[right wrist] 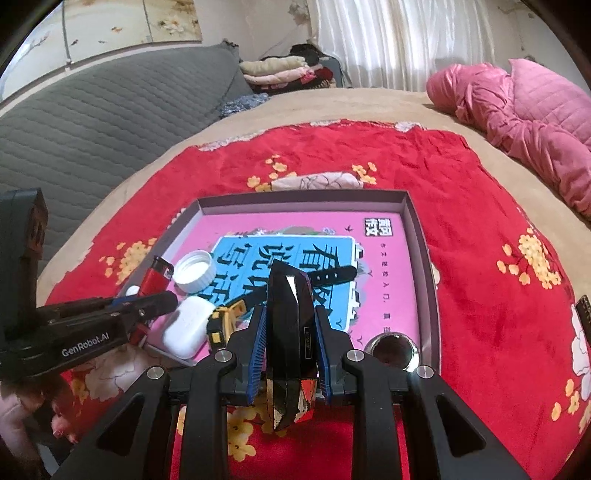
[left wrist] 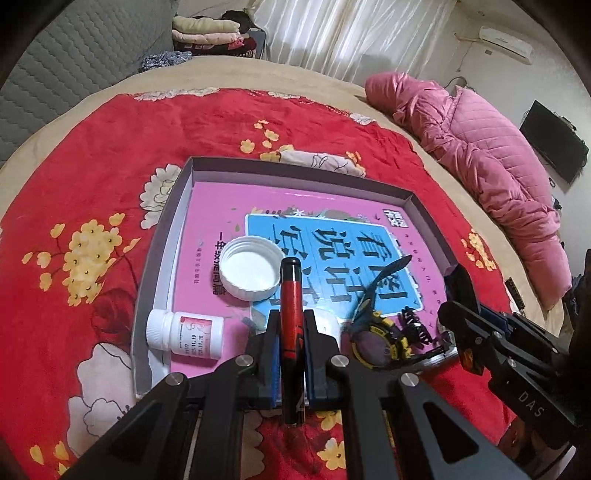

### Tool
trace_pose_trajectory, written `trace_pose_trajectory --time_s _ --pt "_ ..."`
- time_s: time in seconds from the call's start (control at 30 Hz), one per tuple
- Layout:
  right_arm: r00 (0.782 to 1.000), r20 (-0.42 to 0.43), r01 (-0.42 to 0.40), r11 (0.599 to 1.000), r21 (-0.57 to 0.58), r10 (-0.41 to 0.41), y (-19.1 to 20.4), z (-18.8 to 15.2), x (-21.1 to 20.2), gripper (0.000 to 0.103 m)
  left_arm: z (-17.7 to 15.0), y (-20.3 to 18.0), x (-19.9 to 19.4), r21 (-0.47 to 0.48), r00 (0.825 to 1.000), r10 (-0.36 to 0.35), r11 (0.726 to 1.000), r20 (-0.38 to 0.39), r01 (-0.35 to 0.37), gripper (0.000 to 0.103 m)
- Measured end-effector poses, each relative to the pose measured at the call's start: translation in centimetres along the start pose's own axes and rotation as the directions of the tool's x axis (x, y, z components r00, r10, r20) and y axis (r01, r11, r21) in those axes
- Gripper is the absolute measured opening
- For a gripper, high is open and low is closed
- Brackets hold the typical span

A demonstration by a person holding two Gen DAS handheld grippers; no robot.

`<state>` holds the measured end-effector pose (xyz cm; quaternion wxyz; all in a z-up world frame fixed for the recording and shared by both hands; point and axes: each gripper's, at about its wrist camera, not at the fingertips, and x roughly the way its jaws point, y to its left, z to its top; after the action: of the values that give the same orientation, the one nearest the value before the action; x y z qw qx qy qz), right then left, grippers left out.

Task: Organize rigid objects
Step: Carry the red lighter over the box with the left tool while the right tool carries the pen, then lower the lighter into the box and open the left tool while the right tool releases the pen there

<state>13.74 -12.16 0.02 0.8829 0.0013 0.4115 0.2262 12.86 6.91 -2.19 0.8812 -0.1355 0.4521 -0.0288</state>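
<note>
Left gripper clamps a red lighter; right gripper clamps a black faceted case. Crowded tray: either drop may knock the white cap.

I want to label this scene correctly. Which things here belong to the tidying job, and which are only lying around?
Part of the job:
- red and black lighter in left gripper
- faceted black case in right gripper
- shallow grey cardboard tray
- white plastic cap
- small white pill bottle
- yellow and black watch

Lying about:
- pink quilted jacket
- folded clothes
</note>
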Motion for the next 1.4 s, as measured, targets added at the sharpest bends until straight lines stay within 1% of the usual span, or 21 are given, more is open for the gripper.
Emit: trace_pose_trajectory --time_s 0.17,0.33,0.67,1.4 --pt "1.000 -0.020 -0.021 1.000 0.014 0.022 0.2 0.1 0.7 0.025 0.1 0.5 0.7 -0.012 1.000 -0.003 1.000 -0.014 0.003 0.010" --pt "0.998 -0.048 -0.038 0.999 -0.024 0.037 1.4 0.3 1.7 0.025 0.0 1.1 1.0 -0.022 1.000 -0.009 1.000 -0.020 0.008 0.010" --pt "0.993 -0.113 -0.041 0.998 -0.047 0.035 2.4 0.7 3.8 0.024 -0.1 2.6 1.3 -0.061 0.999 -0.005 0.998 -0.045 0.003 0.010" --pt "0.992 -0.118 -0.041 0.998 -0.038 0.037 2.0 0.1 3.6 0.024 -0.3 2.6 1.5 -0.060 0.998 -0.007 0.998 -0.061 0.004 0.010"
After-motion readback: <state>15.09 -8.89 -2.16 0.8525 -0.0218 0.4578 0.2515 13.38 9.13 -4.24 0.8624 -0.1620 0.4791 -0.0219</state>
